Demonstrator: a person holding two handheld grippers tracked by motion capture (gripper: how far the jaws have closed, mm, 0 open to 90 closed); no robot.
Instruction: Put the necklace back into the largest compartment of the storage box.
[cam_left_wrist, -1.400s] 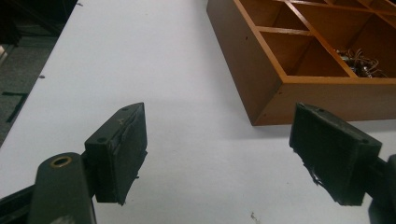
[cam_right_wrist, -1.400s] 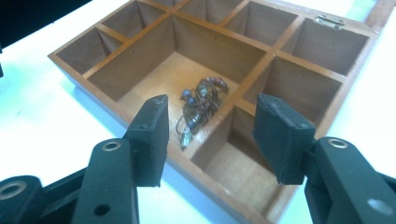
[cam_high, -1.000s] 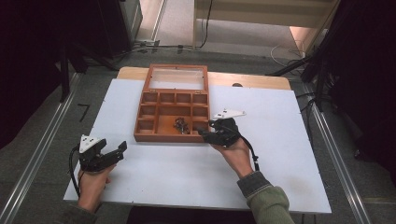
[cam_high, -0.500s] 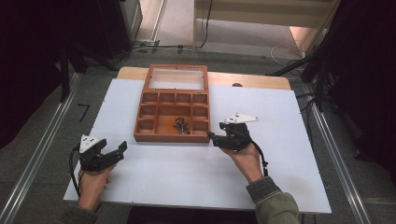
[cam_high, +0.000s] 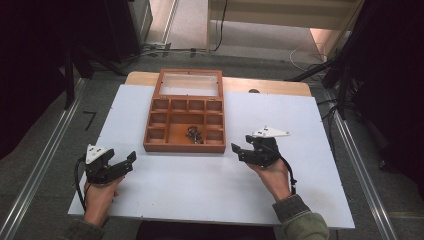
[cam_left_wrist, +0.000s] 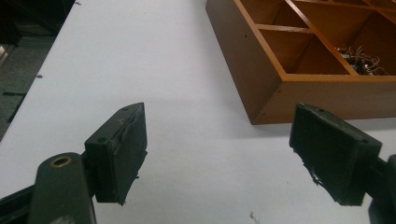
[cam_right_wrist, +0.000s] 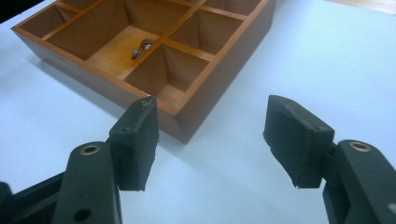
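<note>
**A:** Start at the left. What have you got there?

**B:** My left gripper (cam_high: 131, 159) rests low on the white worktop (cam_high: 200, 185), near the front left corner of the wooden box (cam_high: 184, 146) and apart from it. Its jaws stand wide with nothing between them.

**A:** And the box itself?

**B:** It sits mid-worktop, lid (cam_high: 189, 84) propped open at the back. The small bundle of metal pieces (cam_high: 193, 134) lies in the wide front-middle compartment, close to the divider on its right.

**A:** Then the right side.

**B:** My right gripper (cam_high: 239, 150) is just off the box's front right corner. Its jaws have just been opening and now gape wide, empty; the right gripper view looks past them at that corner (cam_right_wrist: 180, 122).

**A:** So what makes the next bit go well?

**B:** I'd judge the bundle is placed and the lid comes next. I'd keep both jaws clear of the walls, reach round to the lid's edge, and lower it slowly so the box doesn't slide.
</note>
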